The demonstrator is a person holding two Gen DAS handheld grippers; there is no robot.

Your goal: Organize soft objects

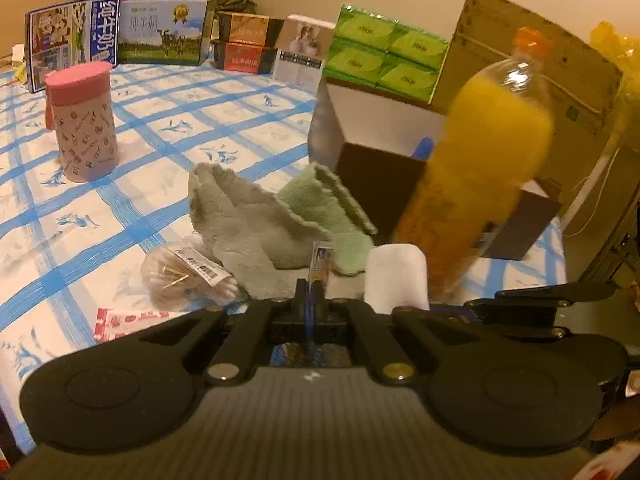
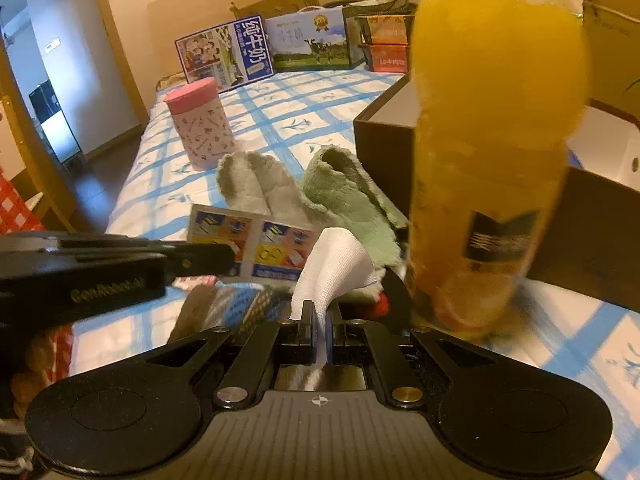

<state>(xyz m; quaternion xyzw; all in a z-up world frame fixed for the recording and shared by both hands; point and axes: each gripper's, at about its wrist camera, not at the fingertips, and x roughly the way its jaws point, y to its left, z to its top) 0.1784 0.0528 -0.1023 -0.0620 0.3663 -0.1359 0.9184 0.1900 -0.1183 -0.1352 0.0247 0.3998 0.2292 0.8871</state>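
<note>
- Barely started, I'd say: the grey-green towels [image 1: 280, 216] lie crumpled on the checked bedsheet [image 1: 120, 208] beside the dark box [image 2: 384, 148].
- Right gripper [image 2: 320, 320] is clamped on a white cloth [image 2: 336, 264]; left gripper [image 1: 310, 288] pinches a printed card [image 1: 321, 258].
- Orange bottle [image 2: 492, 152] crowds the box, with the pink cup [image 1: 82, 120] further back.

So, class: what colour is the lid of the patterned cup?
Pink. The lid shows best in the left wrist view.
</note>
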